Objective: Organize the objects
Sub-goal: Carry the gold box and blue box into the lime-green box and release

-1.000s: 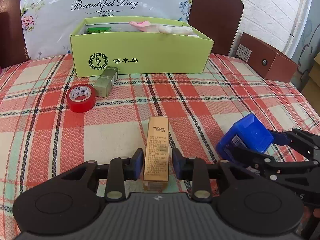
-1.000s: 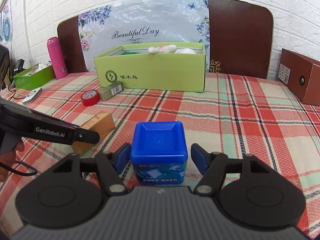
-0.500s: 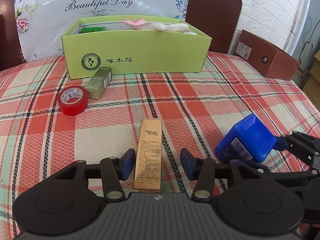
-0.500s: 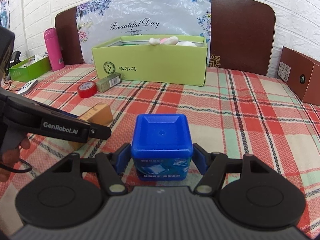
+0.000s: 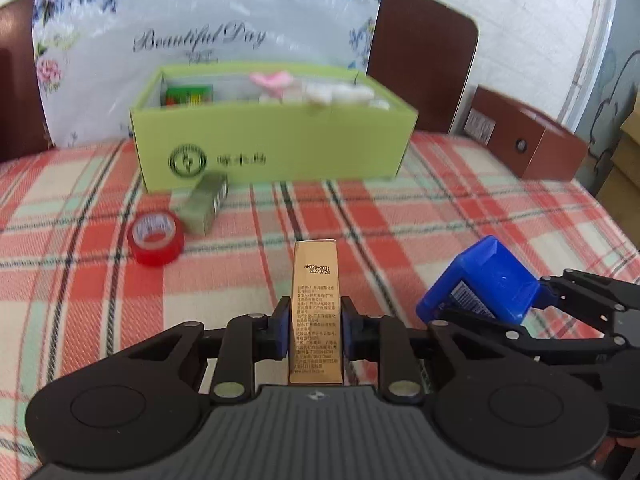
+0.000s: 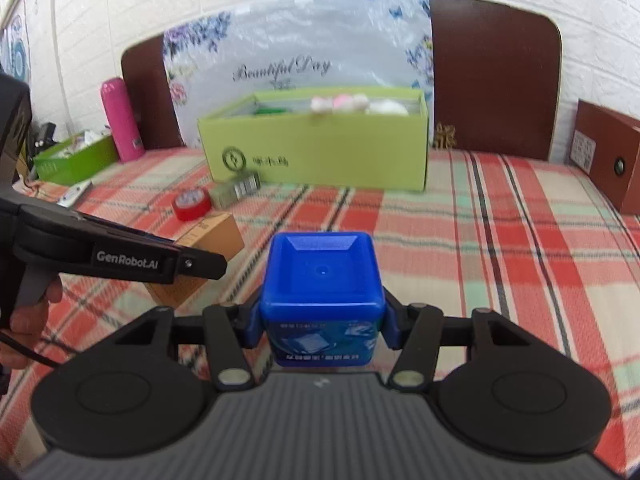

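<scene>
1. Nearest the left camera: left gripper (image 5: pixel 314 330) just closed, blue pads pinching gold carton (image 5: pixel 316 308).
2. Beside it, rightward: right gripper (image 6: pixel 321 322) just narrowed, clamped on blue tub (image 6: pixel 320 280); judged ready for lifting.
3. Mid-cloth, untouched: red tape roll (image 5: pixel 156 236) just beside small green carton (image 5: pixel 204 204); two items left.
4. Between grippers and box: open plaid tablecloth (image 5: pixel 460 208), clear for carrying.
5. Farthest: green box (image 5: pixel 280 148), open-topped and partly filled; front wall to be cleared.
</scene>
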Demonstrator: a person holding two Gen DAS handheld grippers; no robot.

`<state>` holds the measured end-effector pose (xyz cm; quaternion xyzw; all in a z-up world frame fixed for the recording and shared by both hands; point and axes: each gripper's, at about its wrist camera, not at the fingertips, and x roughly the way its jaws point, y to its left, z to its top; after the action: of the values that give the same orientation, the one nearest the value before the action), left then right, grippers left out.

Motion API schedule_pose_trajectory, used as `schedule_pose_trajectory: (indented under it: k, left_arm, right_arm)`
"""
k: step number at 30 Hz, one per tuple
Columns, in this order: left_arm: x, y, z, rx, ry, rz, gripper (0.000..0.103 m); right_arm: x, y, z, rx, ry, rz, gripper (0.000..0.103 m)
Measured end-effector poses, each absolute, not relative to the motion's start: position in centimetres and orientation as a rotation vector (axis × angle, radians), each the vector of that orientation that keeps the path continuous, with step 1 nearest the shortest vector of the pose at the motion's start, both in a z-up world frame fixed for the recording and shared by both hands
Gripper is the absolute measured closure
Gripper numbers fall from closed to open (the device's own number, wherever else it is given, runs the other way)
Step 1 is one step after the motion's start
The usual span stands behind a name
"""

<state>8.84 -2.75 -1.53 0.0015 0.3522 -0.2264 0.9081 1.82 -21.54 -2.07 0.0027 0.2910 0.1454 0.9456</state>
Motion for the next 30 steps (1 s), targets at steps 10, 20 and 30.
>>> schedule_pose_trajectory:
  k: [10, 20, 30]
  left_arm:
    - [12.9, -1.8, 6.3, -0.069, 0.518, -0.479, 0.078]
    - [21.9, -3.0, 8.2, -0.060, 0.521, -0.391, 0.078]
    - [25.7, -2.2, 3.0, -0.034, 0.593, -0.326, 0.042]
  right_arm:
    - [8.0, -22.1, 5.5, 0.005, 0.387, 0.333, 0.049]
    - [19.8, -22.0, 6.6, 0.061, 0.341, 0.264, 0.049]
    - [22.5, -21.7, 1.1, -0.027, 0.370, 0.174, 0.031]
